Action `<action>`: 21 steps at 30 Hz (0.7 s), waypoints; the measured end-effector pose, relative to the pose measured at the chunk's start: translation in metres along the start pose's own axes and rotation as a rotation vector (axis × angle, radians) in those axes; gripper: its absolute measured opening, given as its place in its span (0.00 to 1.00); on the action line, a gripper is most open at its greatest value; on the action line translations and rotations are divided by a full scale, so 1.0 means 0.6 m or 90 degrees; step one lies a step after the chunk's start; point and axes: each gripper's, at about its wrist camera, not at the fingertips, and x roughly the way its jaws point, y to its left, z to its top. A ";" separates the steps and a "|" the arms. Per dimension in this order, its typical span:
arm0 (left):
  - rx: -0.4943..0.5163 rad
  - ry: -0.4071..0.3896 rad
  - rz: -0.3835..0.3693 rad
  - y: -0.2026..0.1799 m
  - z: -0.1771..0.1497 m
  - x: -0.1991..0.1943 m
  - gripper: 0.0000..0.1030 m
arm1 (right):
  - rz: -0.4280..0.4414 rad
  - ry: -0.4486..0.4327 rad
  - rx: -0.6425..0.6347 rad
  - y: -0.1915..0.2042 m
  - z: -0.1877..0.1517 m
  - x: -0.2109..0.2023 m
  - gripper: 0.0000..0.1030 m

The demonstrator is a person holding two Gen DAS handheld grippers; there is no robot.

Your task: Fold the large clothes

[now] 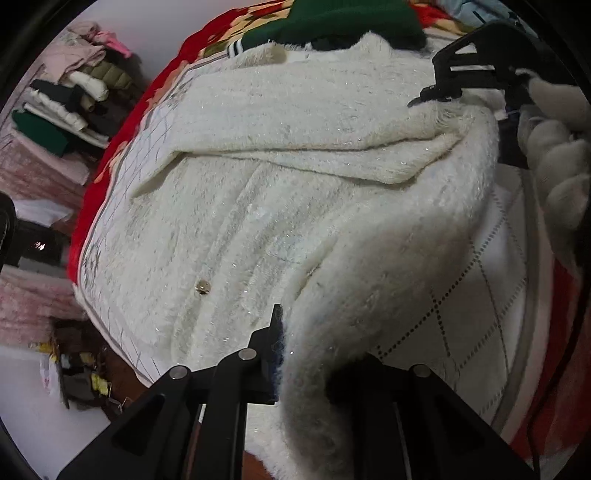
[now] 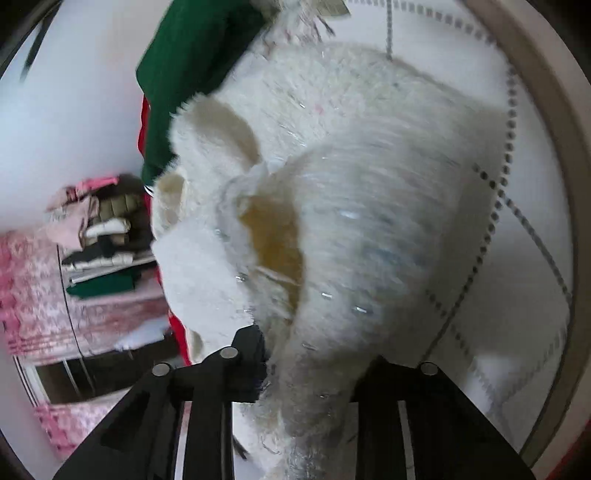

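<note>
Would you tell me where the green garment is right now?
In the left wrist view, the green garment lies at the top centre, just beyond the white fluffy sweater's far edge, on the bed.

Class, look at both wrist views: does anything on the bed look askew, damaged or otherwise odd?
Nothing looks damaged or spilled. The white cardigan lies spread on the bed cover, one sleeve folded across it. Both grippers, left and right, pinch its fabric. The green garment sits bunched at the cardigan's far edge, untidy rather than wrong.
</note>
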 end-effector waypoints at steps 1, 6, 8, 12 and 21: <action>0.007 0.000 -0.018 0.013 -0.002 -0.011 0.10 | -0.002 -0.004 0.005 0.009 -0.010 -0.014 0.23; 0.078 -0.027 -0.109 0.111 -0.023 -0.100 0.11 | -0.088 -0.025 -0.023 0.101 -0.104 -0.158 0.22; 0.092 -0.030 -0.146 0.153 -0.022 -0.125 0.11 | -0.139 -0.026 -0.033 0.143 -0.133 -0.199 0.22; 0.079 -0.028 -0.167 0.234 0.011 -0.114 0.12 | -0.221 -0.014 -0.045 0.245 -0.175 -0.205 0.23; -0.021 -0.010 -0.201 0.391 0.121 0.041 0.20 | -0.274 -0.015 -0.052 0.382 -0.101 0.025 0.28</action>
